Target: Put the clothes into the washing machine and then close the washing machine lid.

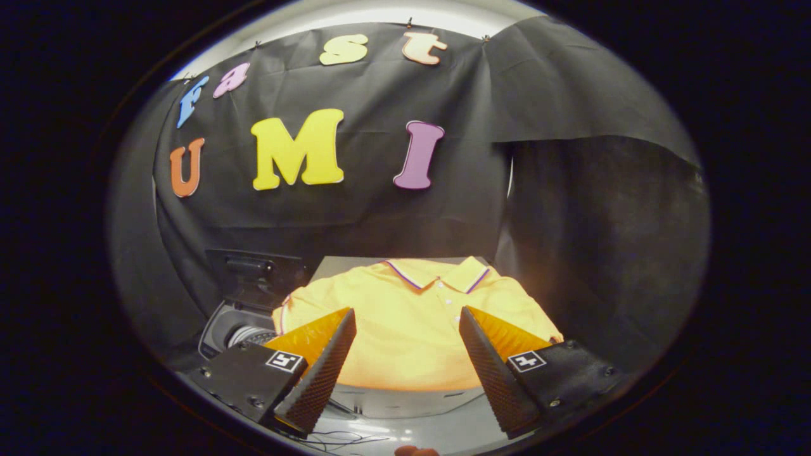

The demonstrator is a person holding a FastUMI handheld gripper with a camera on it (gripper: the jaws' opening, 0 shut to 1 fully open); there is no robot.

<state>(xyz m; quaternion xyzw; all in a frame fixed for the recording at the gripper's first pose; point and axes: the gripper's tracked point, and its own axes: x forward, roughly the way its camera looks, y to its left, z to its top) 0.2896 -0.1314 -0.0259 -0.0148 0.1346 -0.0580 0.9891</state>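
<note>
Yellow shirt [405, 329] lies flat on a grey surface [336, 265], just ahead of the fingers. Gripper [407, 320] is spread wide, holding nothing. Washer [234, 326] sits left of the shirt, lid [256, 278] up. Risks: a thin pinch of fabric slips; a sleeve drapes over the rim and blocks the lid.

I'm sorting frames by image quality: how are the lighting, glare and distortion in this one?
Gripper view: warm light falls on the yellow polo shirt, slightly washing it out; the booth around it sits in deep shadow; glare streaks the glossy surface below the open claw; fisheye bends the edges; the washing machine opening is dim.
</note>
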